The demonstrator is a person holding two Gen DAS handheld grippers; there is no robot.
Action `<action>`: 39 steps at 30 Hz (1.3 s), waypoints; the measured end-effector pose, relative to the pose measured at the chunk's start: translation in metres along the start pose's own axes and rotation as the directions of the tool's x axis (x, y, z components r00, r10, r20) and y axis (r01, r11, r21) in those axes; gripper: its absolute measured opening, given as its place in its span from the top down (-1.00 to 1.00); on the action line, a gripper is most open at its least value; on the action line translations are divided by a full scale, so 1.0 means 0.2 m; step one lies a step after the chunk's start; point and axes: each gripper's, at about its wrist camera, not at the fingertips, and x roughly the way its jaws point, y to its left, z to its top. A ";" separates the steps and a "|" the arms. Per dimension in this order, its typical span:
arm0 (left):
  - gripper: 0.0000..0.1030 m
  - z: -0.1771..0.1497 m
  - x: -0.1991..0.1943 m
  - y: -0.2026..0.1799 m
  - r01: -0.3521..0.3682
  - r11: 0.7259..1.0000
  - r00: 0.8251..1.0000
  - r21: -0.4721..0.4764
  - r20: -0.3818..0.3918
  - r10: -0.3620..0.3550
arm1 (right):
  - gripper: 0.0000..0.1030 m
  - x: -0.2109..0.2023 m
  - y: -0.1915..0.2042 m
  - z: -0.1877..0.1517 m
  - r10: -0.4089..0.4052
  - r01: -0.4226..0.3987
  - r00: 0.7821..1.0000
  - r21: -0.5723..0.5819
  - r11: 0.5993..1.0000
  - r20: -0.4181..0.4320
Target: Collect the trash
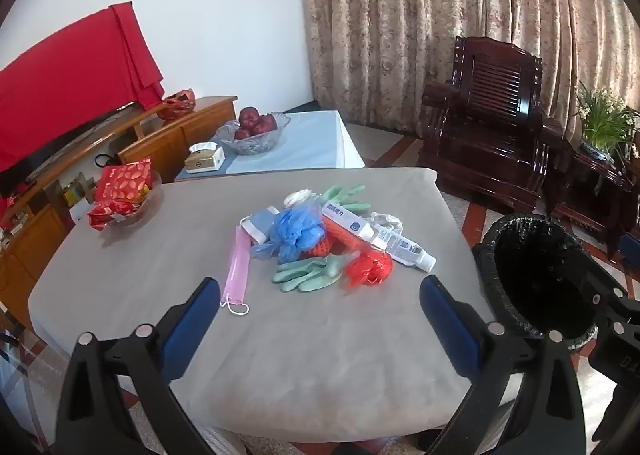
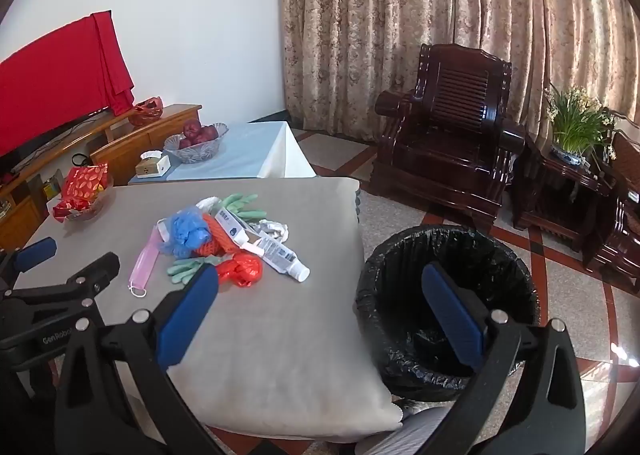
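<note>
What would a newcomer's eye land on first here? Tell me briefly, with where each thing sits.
First the bright heap of trash in the middle of the grey table: a blue plastic bag, a red plastic bag, green gloves and a pink face mask at its left edge. Next the black-lined bin on the floor right of the table. Both grippers, left and right, hang open and empty at the near edge.
</note>
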 end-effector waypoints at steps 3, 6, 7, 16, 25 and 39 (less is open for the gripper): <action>-0.89 0.00 0.00 0.00 -0.004 1.000 1.000 0.000 0.003 0.004 | -0.91 0.00 0.00 0.00 -0.001 0.001 1.000 -0.001 1.000 0.000; -0.89 0.00 0.00 0.01 -0.001 1.000 1.000 0.004 0.001 0.001 | -0.91 0.00 0.00 0.00 -0.003 0.003 1.000 0.000 1.000 -0.001; -0.89 0.00 0.00 0.01 -0.004 1.000 1.000 -0.002 0.002 0.004 | -0.91 0.00 0.00 0.00 -0.003 0.003 1.000 0.001 1.000 -0.002; -0.89 0.00 -0.01 0.01 -0.004 1.000 1.000 0.001 0.002 0.004 | -0.91 0.00 0.00 0.00 -0.003 0.003 1.000 -0.001 1.000 -0.002; -0.89 -0.01 0.02 0.00 -0.005 1.000 1.000 -0.002 0.001 0.005 | -0.91 -0.01 -0.03 0.00 -0.003 0.003 1.000 -0.002 1.000 0.001; -0.89 -0.01 0.02 0.00 -0.004 1.000 1.000 -0.002 0.001 0.004 | -0.91 -0.02 -0.02 0.01 -0.004 0.004 1.000 -0.001 1.000 0.001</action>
